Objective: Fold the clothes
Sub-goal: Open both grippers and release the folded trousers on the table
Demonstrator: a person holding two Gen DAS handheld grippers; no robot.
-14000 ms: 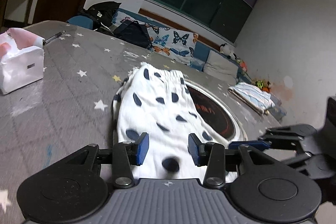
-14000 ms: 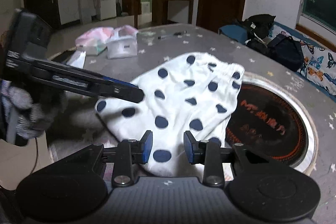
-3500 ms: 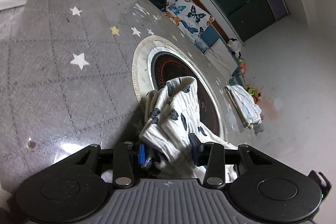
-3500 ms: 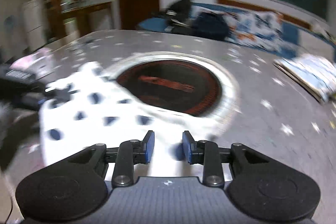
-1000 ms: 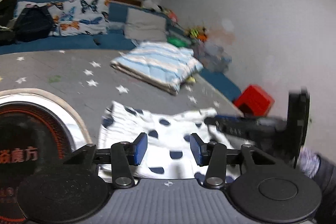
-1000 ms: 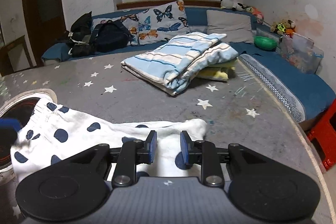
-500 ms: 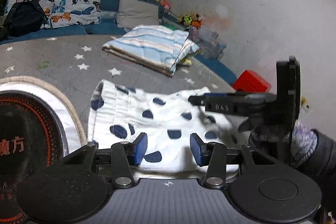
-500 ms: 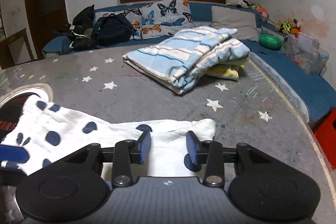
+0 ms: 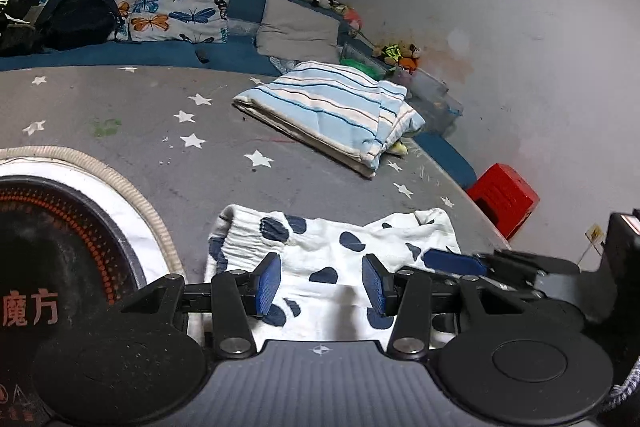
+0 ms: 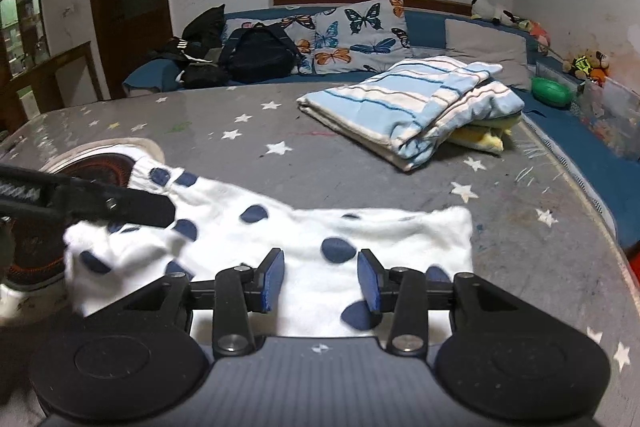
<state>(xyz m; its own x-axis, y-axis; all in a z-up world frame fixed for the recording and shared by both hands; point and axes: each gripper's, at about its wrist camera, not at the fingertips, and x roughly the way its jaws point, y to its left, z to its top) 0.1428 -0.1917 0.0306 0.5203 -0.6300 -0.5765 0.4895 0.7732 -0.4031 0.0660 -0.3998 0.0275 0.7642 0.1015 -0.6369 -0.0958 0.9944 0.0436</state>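
Polka-dot shorts (image 9: 332,259) lie flat on the grey star-print counter (image 9: 168,115), lower centre of both views, just right of the round burner plate (image 9: 60,239). My left tongs (image 9: 322,285) and right tongs (image 10: 318,281) are both released, pads apart over the cloth, right jaws just opened. Judging: light, limp knit, bunches easily; pinch at elastic waistband or hem corners. No containers in play; folded striped blanket (image 10: 408,103) sits upper right.

Orange Chinese characters "魔方" printed on the round black plate (image 9: 60,267) set in the grey star-patterned table (image 9: 200,163). Small orange markings lower on that plate, too small to read.
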